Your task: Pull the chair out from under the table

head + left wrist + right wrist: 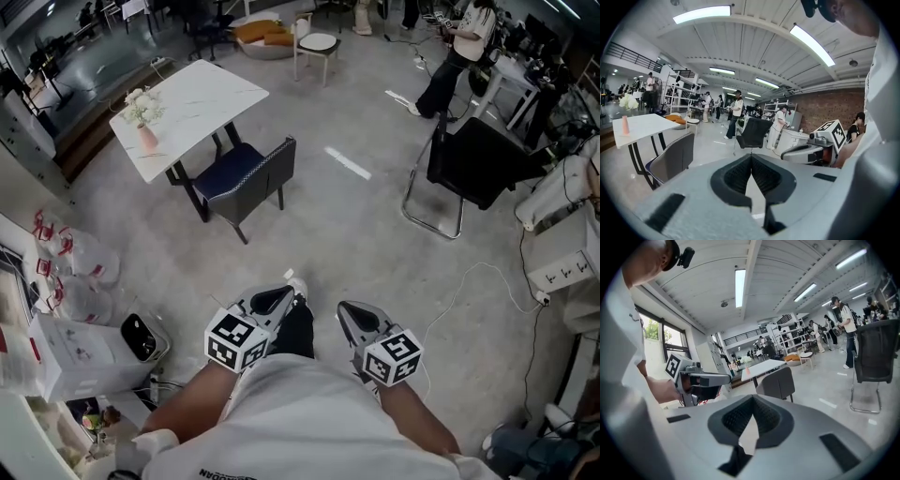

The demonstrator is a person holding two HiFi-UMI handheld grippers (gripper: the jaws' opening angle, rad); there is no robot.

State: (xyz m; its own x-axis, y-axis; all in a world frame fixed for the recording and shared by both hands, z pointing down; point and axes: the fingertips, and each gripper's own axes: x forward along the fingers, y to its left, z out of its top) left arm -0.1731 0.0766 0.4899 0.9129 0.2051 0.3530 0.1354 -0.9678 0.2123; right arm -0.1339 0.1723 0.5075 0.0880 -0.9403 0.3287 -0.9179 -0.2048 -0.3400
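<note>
Hovering side by side over the grey concrete floor [328, 234], two tongs show low in the head view, one in each of the person's hands: the left tongs [278, 298] and the right tongs [348, 314]. Each carries one cube with square black-and-white markers.

In the left gripper view the two dark ribbed pads [737, 174] meet at their tips, so the left tongs are fully closed with nothing between them. The right gripper view shows the same: its ribbed pads [737, 417] are pressed tip to tip and the right tongs are closed and empty. Neither pair touches anything.

One dark grey padded chair [248, 178] with a navy seat and black legs stands well apart from both tongs, ahead of them. Its seat is tucked partly under the near edge of one white marble-topped counter [202, 98] with black legs, and its back faces the person.

On the counter stands one pink vase [147, 139] holding white flowers, near the left end.

Off to the right stands one black office chair on a chrome frame [473, 164]. Beyond the counter stands one small round white side table [319, 42].
</note>
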